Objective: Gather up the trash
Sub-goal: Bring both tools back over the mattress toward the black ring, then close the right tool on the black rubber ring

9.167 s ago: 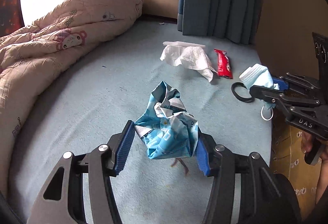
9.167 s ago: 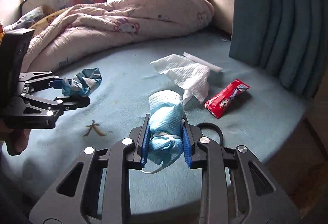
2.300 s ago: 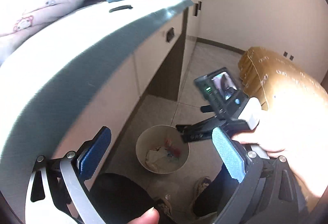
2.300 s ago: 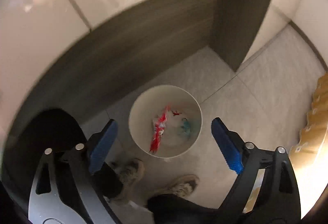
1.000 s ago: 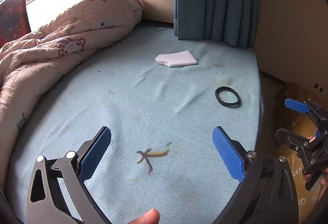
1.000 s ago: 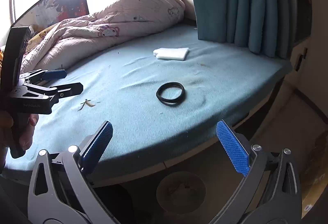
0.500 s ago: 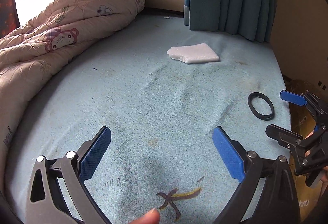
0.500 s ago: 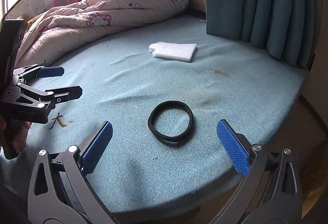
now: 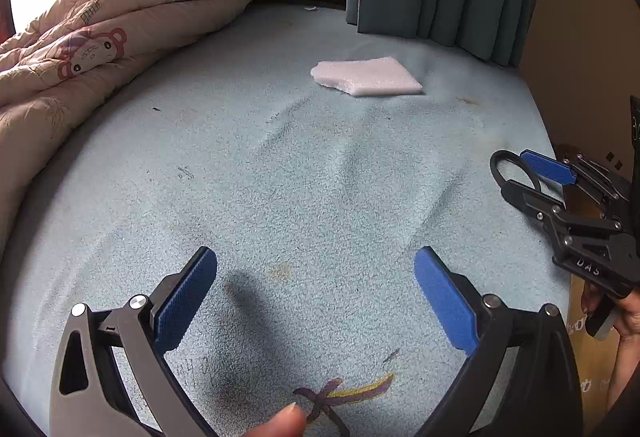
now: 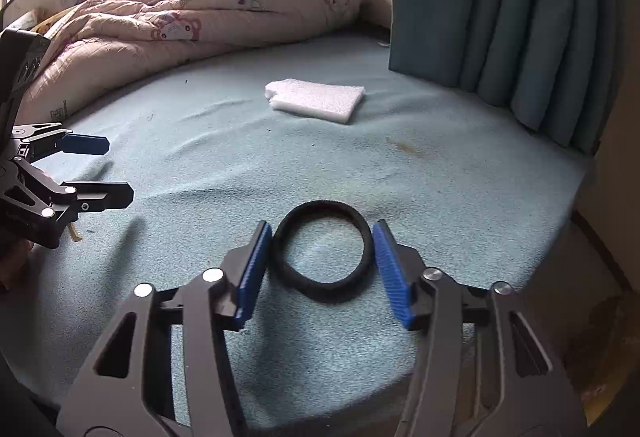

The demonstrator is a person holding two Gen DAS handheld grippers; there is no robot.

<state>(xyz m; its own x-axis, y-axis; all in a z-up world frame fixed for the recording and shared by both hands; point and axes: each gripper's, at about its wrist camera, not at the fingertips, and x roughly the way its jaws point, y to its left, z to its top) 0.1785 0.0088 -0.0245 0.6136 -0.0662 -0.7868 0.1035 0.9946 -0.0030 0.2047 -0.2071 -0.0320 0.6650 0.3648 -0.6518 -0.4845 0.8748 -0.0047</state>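
A black hair band [image 10: 322,249] lies on the light blue bed sheet [image 10: 440,173] near the bed's front edge. My right gripper [image 10: 322,265] is open, its two blue pads on either side of the band, close to it. The band [image 9: 498,165] and right gripper [image 9: 532,181] show at the right in the left wrist view. A white foam piece [image 10: 318,99] lies farther back on the sheet; it also shows in the left wrist view [image 9: 366,77]. My left gripper [image 9: 316,297] is open and empty, low over the sheet.
A pink cartoon-print quilt [image 9: 100,21] is bunched along the left and back of the bed. A teal curtain [image 10: 500,5] hangs at the back right. A small dry scrap [image 10: 74,233] lies on the sheet by the left gripper [image 10: 96,173]. A printed mark [image 9: 340,393] is on the sheet.
My right gripper has dropped forward to the hair band and narrowed around it. My left gripper has moved forward over the sheet, still wide open.
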